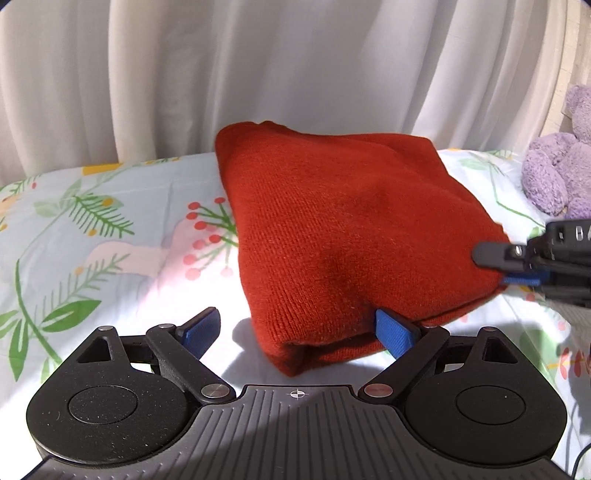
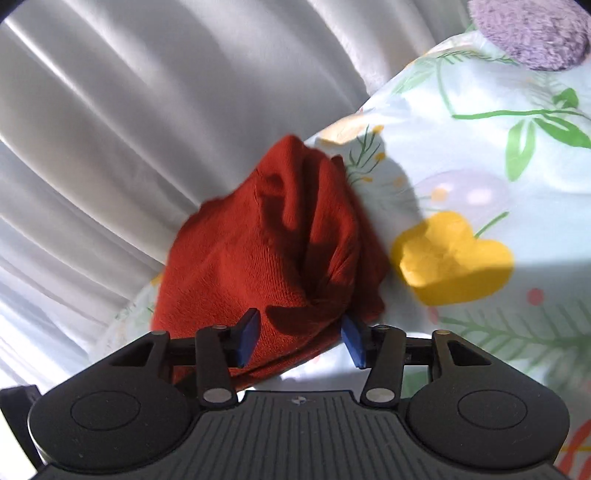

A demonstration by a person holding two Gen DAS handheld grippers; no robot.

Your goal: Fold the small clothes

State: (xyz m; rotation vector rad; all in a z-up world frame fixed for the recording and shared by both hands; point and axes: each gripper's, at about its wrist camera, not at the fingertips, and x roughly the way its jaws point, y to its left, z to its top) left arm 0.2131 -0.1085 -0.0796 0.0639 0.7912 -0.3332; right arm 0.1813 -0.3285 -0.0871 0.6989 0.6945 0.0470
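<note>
A red knit garment (image 1: 340, 229) lies folded in a thick bundle on the floral bedsheet (image 1: 92, 229). My left gripper (image 1: 295, 321) is open wide at its near edge. The right blue pad (image 1: 393, 332) touches the cloth's lower fold, and the left pad (image 1: 201, 332) stands free over the sheet. My right gripper (image 1: 495, 266) comes in from the right at the bundle's right corner, one finger above the cloth and one below. In the right wrist view the garment (image 2: 266, 251) shows bunched folds, and the right gripper (image 2: 301, 336) is open with the cloth's edge loose between its pads.
A white pleated curtain (image 1: 258, 55) hangs right behind the bed. A purple plush toy (image 1: 557, 173) sits at the far right on the sheet, and it shows at the top right of the right wrist view (image 2: 528, 33). Bare sheet (image 2: 480, 155) lies on both sides of the garment.
</note>
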